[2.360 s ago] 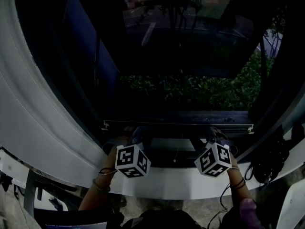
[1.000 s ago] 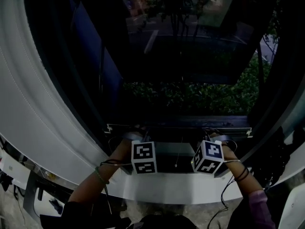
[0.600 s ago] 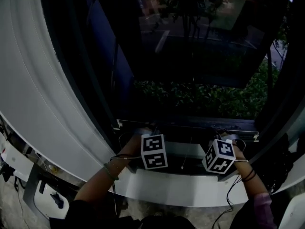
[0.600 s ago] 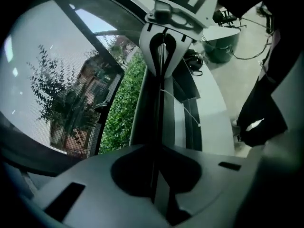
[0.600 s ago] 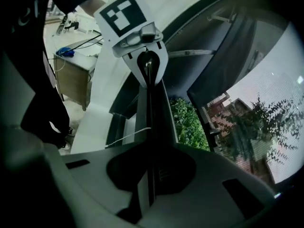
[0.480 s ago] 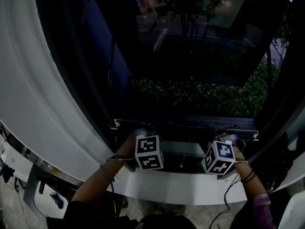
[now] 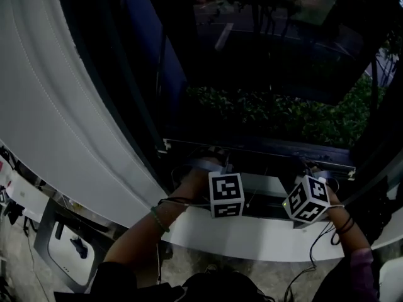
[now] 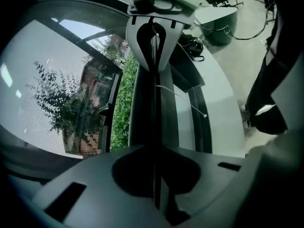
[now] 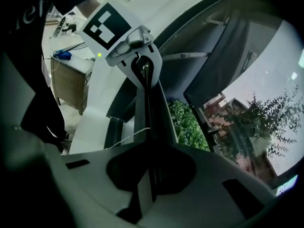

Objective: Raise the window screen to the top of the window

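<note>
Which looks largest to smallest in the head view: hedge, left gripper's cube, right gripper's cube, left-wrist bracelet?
1. hedge
2. left gripper's cube and right gripper's cube, about alike, so not ranked
3. left-wrist bracelet

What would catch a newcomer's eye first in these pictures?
Two black-and-white marker cubes stand out low in the head view. They ride on the left gripper and the right gripper, both clamped on the window screen's bottom bar. Beyond the dark window, green shrubs show outside, and a broad white frame sweeps down the left.
</note>
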The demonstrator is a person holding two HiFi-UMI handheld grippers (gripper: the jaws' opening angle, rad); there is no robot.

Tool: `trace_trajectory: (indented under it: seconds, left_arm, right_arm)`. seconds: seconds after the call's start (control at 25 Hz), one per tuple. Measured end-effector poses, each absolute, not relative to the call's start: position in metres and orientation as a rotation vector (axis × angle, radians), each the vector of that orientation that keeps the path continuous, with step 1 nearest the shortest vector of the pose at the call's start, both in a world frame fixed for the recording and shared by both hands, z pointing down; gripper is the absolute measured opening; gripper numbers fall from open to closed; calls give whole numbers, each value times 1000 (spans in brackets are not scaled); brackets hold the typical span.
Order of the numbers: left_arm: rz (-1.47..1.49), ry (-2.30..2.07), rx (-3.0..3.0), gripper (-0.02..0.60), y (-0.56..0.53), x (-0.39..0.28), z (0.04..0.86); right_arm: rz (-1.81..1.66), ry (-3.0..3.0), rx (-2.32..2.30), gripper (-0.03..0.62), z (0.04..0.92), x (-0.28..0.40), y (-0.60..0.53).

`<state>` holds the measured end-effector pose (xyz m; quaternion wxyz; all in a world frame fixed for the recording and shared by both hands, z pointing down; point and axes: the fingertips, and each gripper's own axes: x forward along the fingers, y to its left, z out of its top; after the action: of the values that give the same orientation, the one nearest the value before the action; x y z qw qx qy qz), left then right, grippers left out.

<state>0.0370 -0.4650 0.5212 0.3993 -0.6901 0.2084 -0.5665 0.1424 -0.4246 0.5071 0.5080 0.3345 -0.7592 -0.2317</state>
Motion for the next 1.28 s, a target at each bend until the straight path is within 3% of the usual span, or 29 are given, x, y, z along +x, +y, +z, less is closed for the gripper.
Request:
trace_trajectory:
  seconds: [0.6,0.84,1.28]
  left_arm:
    - [-1321,514,-1916,12,-461,29,522]
    - [-1370,384,-2107,20,-454,30,517]
    - [-1502,426,-1892,18,-462,34,520]
  right_arm:
    - [-436,-1742,824,25,512,133,-428]
    - [-460,-1806,787,25,510,132,-425]
    - [-564,-1644,762,25,511,133,-431]
